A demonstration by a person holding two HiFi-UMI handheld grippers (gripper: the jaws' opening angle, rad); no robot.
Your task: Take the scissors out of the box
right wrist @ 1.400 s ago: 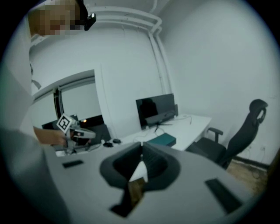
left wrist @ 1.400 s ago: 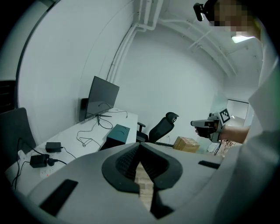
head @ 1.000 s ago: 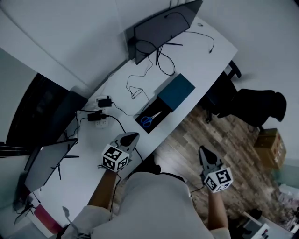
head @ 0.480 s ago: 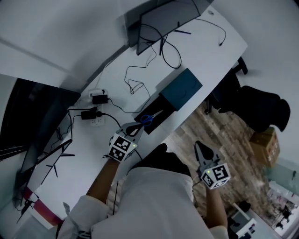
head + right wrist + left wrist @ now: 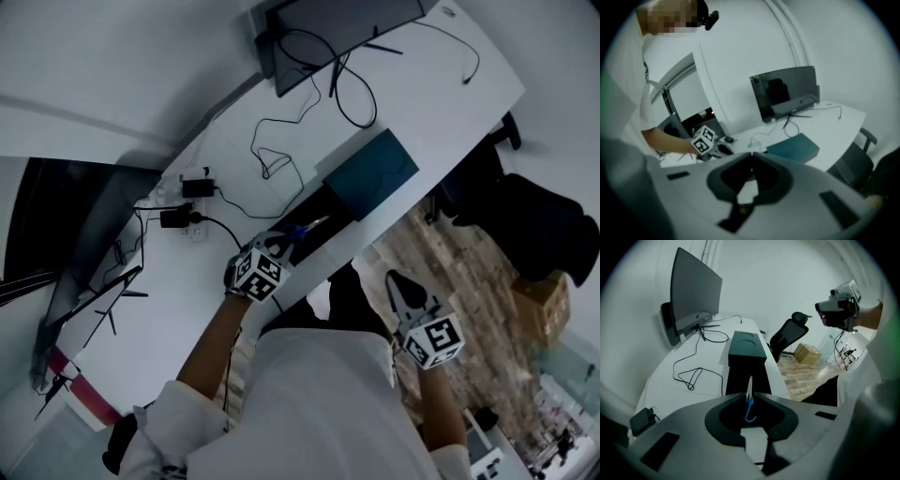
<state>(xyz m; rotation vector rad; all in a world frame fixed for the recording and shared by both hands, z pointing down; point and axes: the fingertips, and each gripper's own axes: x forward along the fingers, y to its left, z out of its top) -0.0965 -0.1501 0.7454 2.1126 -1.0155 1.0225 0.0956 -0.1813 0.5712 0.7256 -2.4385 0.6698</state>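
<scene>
Left gripper (image 5: 749,393) sits at the near end of the black box (image 5: 736,380). Its jaws are only a sliver apart and, as far as I can read, gripping nothing. Scissors (image 5: 749,408) lie flat on the box floor. The blue handle shows through the slit, and the blades point away toward the teal lid (image 5: 746,345) on the worktop (image 5: 412,103). Right gripper (image 5: 750,153) has its jaws together, empty, held off the worktop edge. Scissors look light and stiff, with slick blades. You'll likely need to open wider and pinch the plastic handle near the pivot. Lying flat, they may skid.
</scene>
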